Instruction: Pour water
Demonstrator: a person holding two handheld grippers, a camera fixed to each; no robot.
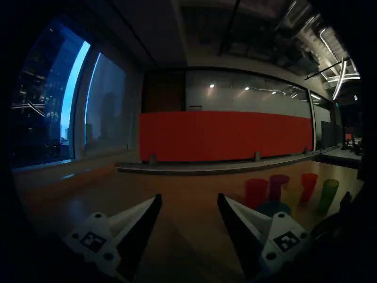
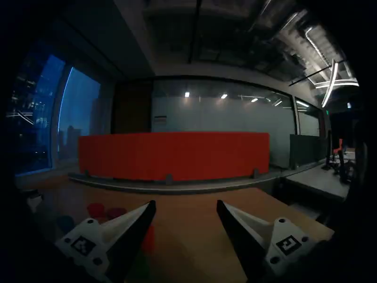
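Firstly, the left gripper view. The left gripper (image 1: 188,200) sits low over the wooden desk (image 1: 188,184), its jaws spread wide with nothing between them. The cups stand in a loose row toward the desk's right edge, short of its far edge: a red cup (image 1: 256,191), a magenta cup (image 1: 278,184), an orange cup (image 1: 309,185) and a green cup (image 1: 328,193), all upright. A low teal item (image 1: 273,208) lies just in front of the red and magenta cups, close beside the gripper's right finger; the light is too dim to identify it. No cup's contents can be made out. A red partition (image 1: 226,137) runs along the desk's far edge, and tall windows (image 1: 70,104) line the left wall.

Secondly, the right gripper view. The right gripper (image 2: 185,207) is likewise held low over the desk (image 2: 188,226), jaws apart and empty. Toward the desk's left edge stand a reddish cup (image 2: 95,210) and a darker cup (image 2: 116,212) just beside it, with a blue cup (image 2: 66,222) nearer the camera. A red shape (image 2: 148,238) shows partly hidden behind the left finger. The partition (image 2: 174,155) closes off the far edge.
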